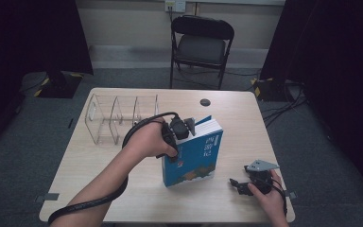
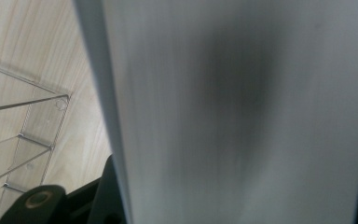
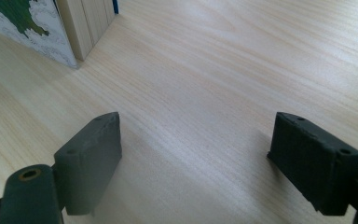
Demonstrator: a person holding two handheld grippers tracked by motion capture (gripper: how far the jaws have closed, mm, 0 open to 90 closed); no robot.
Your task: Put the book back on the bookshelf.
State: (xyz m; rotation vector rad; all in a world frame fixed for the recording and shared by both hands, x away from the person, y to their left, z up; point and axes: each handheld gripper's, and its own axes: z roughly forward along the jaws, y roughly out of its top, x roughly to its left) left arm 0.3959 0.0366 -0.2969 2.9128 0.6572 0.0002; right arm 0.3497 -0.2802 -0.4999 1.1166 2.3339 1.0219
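A blue book [image 1: 196, 156] stands upright on the wooden table [image 1: 123, 189], its cover facing me. My left gripper [image 1: 181, 136] comes down on its top left corner and is shut on it. In the left gripper view the blurred pale page edge [image 2: 237, 116] spans the whole gap between the two black jaws. My right gripper [image 1: 236, 186] rests low over the table to the book's right, pointing left. Its jaws stand wide open [image 3: 200, 154] with bare wood between them, and the book's lower corner [image 3: 51, 28] lies farther ahead.
A clear plastic divider rack [image 1: 118, 118] stands on the table just left of the book, also close by the left jaw [image 2: 23, 126]. A small dark disc [image 1: 205, 102] lies near the far edge. A black folding chair [image 1: 201, 45] stands beyond the table.
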